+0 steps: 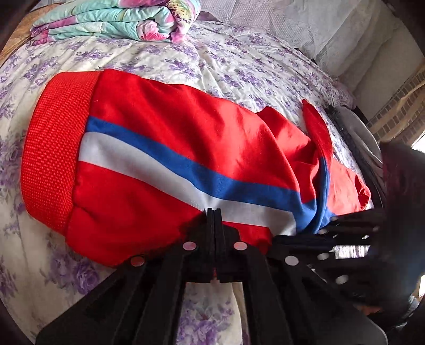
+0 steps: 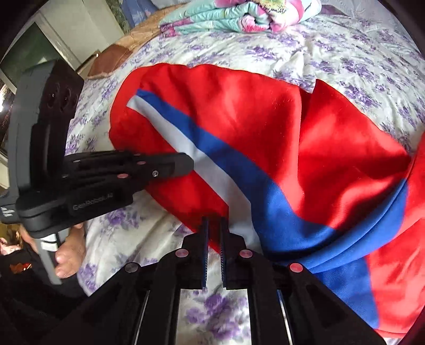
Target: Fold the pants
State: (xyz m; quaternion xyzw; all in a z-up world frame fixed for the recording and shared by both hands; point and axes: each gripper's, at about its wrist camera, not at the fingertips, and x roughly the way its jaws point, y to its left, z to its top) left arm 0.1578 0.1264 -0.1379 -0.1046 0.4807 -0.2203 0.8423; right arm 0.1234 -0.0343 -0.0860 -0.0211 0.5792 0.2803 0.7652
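Red pants (image 1: 164,148) with a blue and white side stripe lie on the flowered bed sheet (image 1: 186,66). Their ribbed red waistband (image 1: 53,164) is at the left. My left gripper (image 1: 214,212) is shut at the pants' near edge, on the white stripe. It also shows in the right wrist view (image 2: 186,164), tips on the fabric edge. My right gripper (image 2: 213,225) is slightly open at the pants' near edge (image 2: 239,159), with a narrow gap between its fingers. It shows in the left wrist view (image 1: 334,223) at the bunched blue fabric.
A folded floral quilt (image 1: 114,21) lies at the far end of the bed. A white lace cloth (image 1: 305,24) lies at the far right. The bed's right edge (image 1: 353,127) drops off beside a brick wall. A brown cushion (image 2: 109,58) lies far left.
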